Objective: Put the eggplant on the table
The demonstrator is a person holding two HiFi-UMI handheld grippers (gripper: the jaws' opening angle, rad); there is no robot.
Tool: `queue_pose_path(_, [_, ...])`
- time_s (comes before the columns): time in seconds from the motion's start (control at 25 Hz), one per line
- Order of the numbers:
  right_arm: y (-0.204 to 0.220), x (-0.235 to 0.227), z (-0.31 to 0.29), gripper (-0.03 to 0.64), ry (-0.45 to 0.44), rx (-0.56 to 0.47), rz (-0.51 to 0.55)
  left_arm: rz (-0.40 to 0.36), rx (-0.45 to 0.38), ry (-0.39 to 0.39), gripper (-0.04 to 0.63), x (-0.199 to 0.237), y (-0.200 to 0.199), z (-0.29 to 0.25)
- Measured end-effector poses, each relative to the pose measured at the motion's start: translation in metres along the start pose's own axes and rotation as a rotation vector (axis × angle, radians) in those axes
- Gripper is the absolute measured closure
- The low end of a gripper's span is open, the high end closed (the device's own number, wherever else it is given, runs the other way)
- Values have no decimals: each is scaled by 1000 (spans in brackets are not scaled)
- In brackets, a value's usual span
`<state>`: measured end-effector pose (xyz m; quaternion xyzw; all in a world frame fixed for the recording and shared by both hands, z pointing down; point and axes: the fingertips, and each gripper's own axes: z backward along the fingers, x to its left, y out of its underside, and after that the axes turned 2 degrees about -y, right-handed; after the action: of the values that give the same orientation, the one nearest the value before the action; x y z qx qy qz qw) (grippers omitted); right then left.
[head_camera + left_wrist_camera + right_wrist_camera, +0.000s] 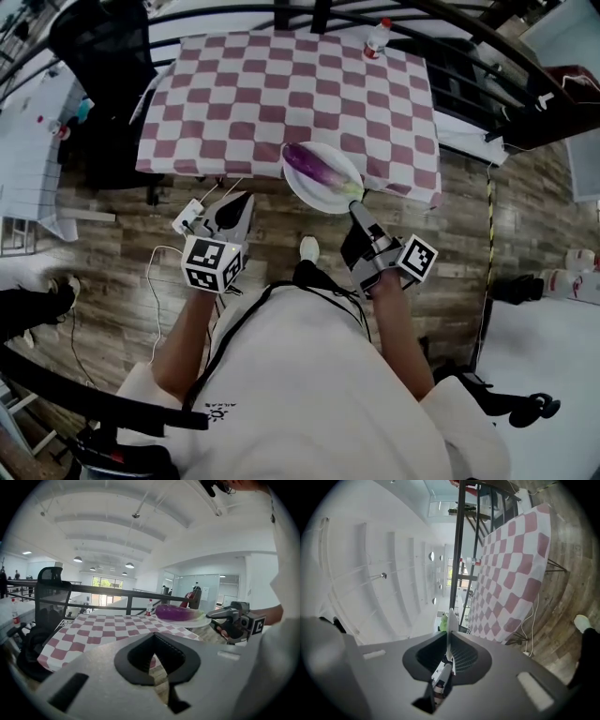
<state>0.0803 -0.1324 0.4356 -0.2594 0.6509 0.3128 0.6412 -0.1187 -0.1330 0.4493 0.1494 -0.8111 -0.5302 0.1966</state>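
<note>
Right tongs [355, 205] on plate [317, 199] under eggplant [314, 167]

Purple eggplant [308, 165] flat on white plate [324, 200]

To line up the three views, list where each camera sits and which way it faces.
Head view: on the person's head, facing steeply down at the table; torso, forearms, left gripper and right gripper show.
Left gripper view: on the left gripper, facing across the table; its empty jaws show.
Right gripper view: on the right gripper, sideways at the table; its jaws grip the plate rim.
Shared: head and left gripper views show the eggplant.
</note>
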Motion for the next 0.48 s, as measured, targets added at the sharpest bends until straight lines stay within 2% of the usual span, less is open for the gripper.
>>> queue_pose_path(0.28, [-58,-4,-33,584,-8,58,-3,11,-15,-49,591,2,-27,-52])
queue_pose_path(0.48, [-89,-10,-52,584,-10,101,-7,26,-6,-91,591,4,-31,-79])
